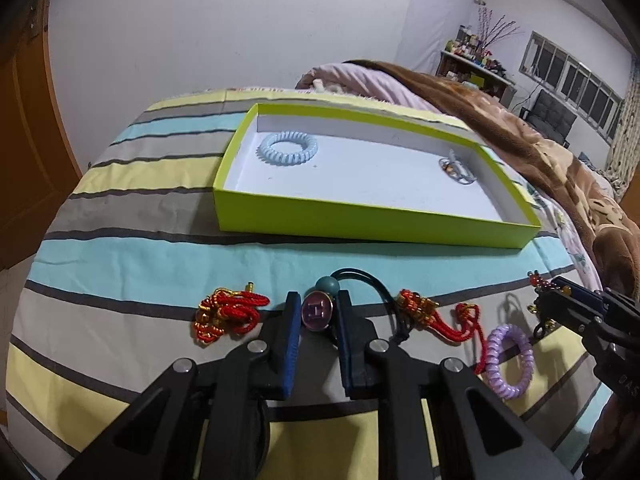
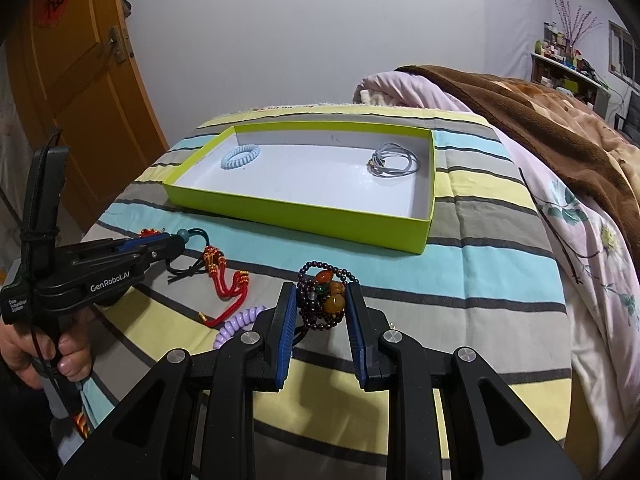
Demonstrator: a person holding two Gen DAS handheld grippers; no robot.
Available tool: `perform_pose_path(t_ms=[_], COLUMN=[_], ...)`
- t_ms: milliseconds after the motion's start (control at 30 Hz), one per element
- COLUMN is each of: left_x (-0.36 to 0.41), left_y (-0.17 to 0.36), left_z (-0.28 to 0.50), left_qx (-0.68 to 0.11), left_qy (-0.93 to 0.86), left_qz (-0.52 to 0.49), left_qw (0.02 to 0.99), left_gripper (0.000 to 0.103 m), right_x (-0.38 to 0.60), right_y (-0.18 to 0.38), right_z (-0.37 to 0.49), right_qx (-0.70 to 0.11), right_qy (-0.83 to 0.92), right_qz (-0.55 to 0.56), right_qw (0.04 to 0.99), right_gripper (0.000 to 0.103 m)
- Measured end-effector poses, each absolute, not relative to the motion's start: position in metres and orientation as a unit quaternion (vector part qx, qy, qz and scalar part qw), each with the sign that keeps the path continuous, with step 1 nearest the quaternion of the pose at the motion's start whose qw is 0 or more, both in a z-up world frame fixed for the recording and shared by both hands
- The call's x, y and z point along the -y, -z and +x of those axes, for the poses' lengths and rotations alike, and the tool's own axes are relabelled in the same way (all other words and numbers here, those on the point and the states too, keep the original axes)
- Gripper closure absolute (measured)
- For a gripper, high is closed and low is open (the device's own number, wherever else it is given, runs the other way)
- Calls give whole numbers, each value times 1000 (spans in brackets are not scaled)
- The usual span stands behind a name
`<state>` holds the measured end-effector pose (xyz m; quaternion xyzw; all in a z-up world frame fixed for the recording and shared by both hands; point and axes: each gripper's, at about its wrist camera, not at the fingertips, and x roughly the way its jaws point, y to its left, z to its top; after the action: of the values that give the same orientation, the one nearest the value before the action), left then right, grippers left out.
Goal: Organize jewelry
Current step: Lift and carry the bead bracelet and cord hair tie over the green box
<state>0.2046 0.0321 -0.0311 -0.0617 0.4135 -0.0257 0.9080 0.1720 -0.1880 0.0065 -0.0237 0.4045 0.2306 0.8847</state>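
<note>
Left wrist view: my left gripper (image 1: 318, 312) clamps the H-charm hair tie (image 1: 317, 311); right gripper (image 2: 321, 304) grips the beaded bracelet (image 2: 325, 300). Green box (image 1: 360, 216) lies straight ahead, its near long wall facing both.

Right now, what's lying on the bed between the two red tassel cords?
In the left wrist view, the left claw sits between the two red tassel cords, gripping a round purple charm on a black cord.

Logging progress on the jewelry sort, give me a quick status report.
Left gripper shut on round charm. Right gripper shut on beaded bracelet. Green box ahead holds blue coil tie and grey cord. Path clear.
</note>
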Motion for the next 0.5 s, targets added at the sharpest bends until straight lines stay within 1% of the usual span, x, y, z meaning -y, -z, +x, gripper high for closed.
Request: perform_pose_path(t_ms=[167,500], left_x=[-31,-32], left_y=[21,-16], left_z=[188,142], left_qx=[-396,-348], left_qy=[30,38], left_qz=[-59,-58], left_qw=[916,935], left_gripper=[85,85], right_x=[190,193], right_y=[-16,-42], right_z=[162,132], right_qx=[-393,-355], right_qy=[-228,-234], right_qz=[-21,-17], right_qw=[891,905], right_gripper=[78,78])
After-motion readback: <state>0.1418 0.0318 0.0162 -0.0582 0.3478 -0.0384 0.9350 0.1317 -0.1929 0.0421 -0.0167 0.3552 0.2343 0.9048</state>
